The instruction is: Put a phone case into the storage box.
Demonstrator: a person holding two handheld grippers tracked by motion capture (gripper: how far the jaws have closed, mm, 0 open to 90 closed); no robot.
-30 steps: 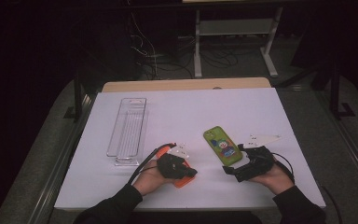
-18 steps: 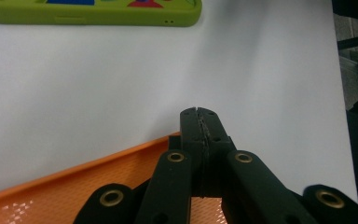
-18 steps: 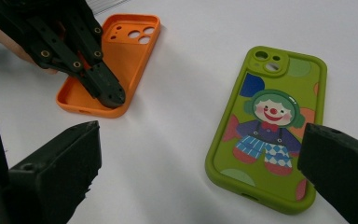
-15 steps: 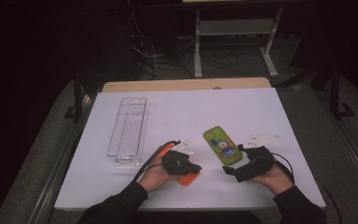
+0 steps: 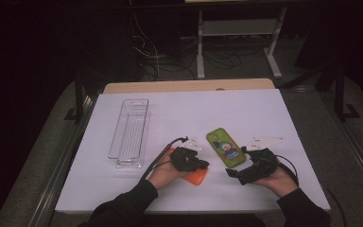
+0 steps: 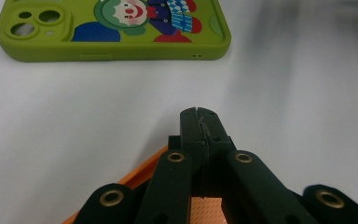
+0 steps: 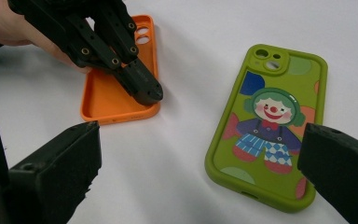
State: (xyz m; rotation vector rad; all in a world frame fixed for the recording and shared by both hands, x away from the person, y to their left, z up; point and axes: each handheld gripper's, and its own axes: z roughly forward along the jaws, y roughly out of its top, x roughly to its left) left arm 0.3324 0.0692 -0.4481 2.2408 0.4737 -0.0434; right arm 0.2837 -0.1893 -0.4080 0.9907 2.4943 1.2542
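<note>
High view: green case is lying between both grippers, long axis running away; right gripper gaping wide, nearer; left gripper pinched closed, apparently empty, over orange case.

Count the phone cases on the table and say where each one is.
2. The green clown case lies between the two hands; the orange case lies open side up under the left gripper. None seems hidden.

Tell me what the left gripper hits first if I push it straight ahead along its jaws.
Probably the green phone case: the left gripper, jaws shut, points across bare white table toward its side edge, though it may just clear the case's end.
</note>
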